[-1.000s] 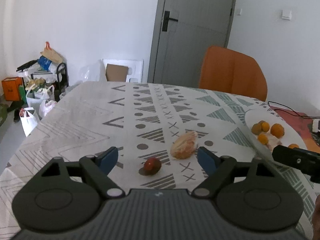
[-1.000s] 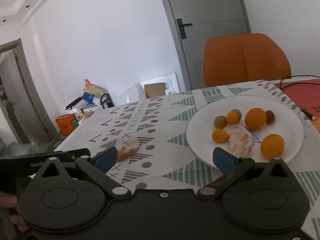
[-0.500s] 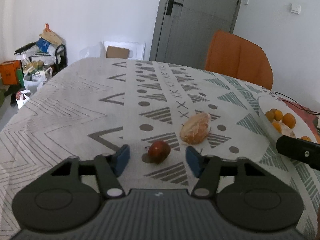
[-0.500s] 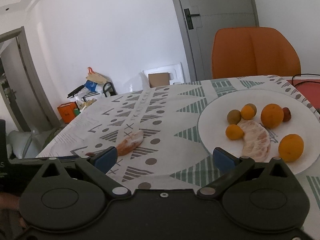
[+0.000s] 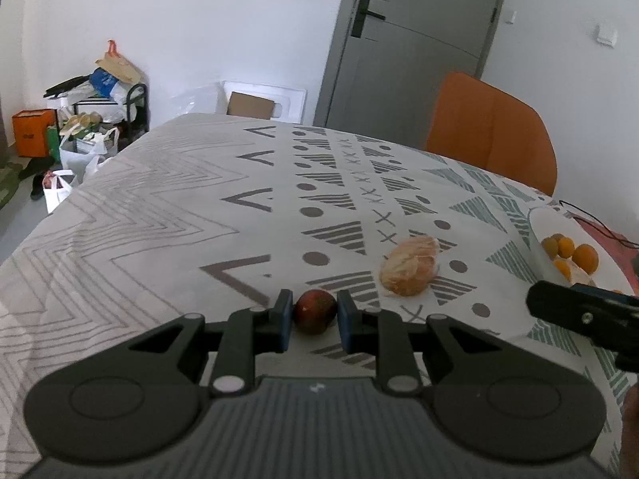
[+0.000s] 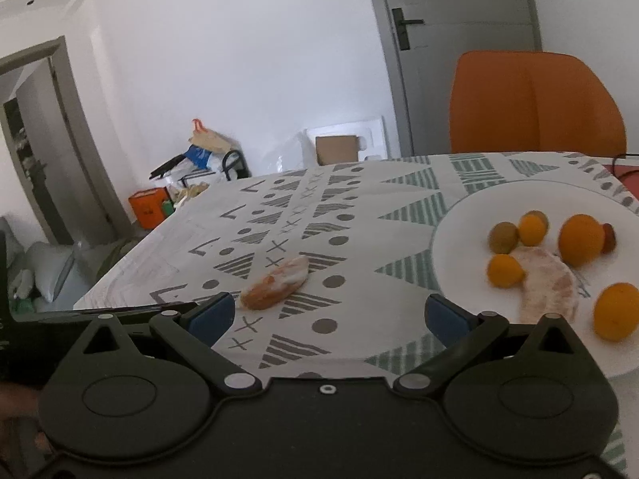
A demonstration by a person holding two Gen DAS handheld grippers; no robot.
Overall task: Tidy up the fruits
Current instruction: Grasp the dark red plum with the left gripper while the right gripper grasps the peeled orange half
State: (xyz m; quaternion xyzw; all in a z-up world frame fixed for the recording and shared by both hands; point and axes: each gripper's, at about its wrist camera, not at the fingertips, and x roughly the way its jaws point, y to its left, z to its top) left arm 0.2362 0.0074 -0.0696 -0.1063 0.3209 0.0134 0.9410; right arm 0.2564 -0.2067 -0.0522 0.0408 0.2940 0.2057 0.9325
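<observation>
In the left wrist view, a small, round, dark red fruit [image 5: 314, 311] with a smooth, glossy skin is being pinched between the flat blue pads of the left claw [image 5: 313, 319], which is closed on it from both sides. The fruit is being held low on the worktop [image 5: 159, 215], which is draped with a pale cloth printed in grey chevrons, dots, crosses and green striped triangles. Just beyond it, a peeled citrus piece [image 5: 409, 265], lumpy, pithy and orange at the edge, is lying on the cloth.

In the right wrist view, the right claw [image 6: 326, 315] is being held wide open with nothing between its blue pads. The same peeled citrus piece [image 6: 275, 287] is seen from its thin edge here. The red fruit is not being shown by this view. A smooth white round plate [image 6: 459, 239] is shown in full only here, carrying small oranges [image 6: 581, 239], a greenish-brown fruit [image 6: 503, 236] and a flat, pale peeled half [image 6: 549, 285]; in the left view only the plate's near edge is caught.

Farther off, an orange moulded chair [image 6: 535, 103] is being seen against a grey door [image 5: 411, 44].
</observation>
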